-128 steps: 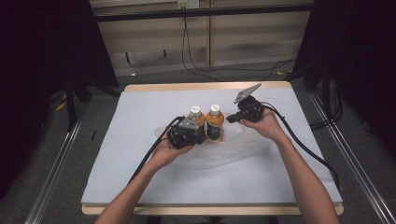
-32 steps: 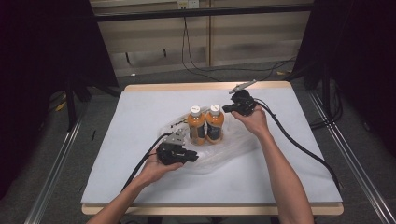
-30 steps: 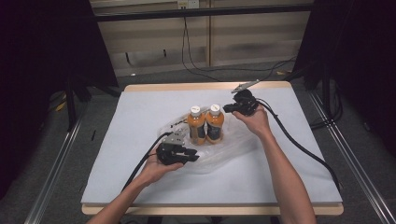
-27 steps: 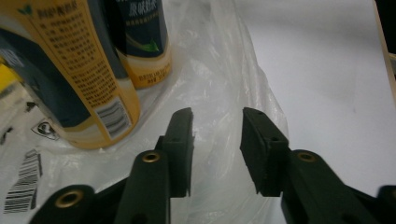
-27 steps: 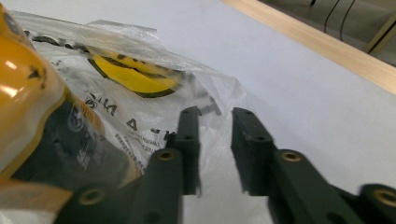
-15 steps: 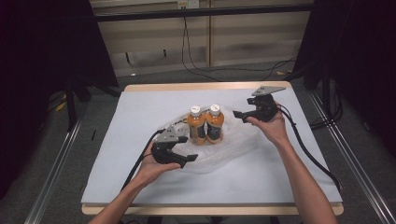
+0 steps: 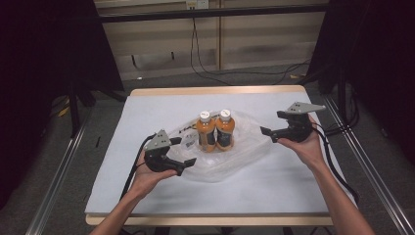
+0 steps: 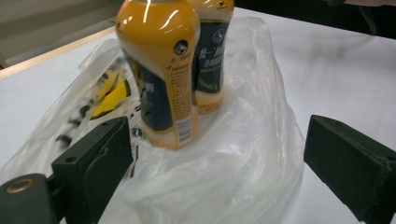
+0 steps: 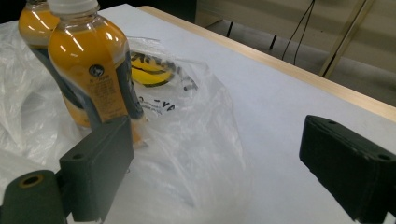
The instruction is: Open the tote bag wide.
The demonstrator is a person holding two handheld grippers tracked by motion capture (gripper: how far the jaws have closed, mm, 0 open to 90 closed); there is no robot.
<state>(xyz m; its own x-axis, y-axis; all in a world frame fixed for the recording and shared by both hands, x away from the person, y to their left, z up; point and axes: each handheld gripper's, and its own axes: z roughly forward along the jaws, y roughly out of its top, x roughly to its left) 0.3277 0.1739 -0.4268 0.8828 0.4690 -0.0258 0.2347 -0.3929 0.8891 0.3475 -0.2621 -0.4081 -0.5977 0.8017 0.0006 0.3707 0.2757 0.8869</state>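
Both jaws just opened wide, empty: bag point(image 7: 244, 156) w/ upright bottles point(image 7: 215, 131) sits between left gripper point(image 7: 182, 152) (nearer) & right gripper point(image 7: 271, 123).

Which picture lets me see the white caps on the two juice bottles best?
The high view: both white caps show from above, atop the two juice bottles standing in the plastic bag. The right gripper view shows one cap at its top edge. The left gripper view cuts the bottles off below their caps.
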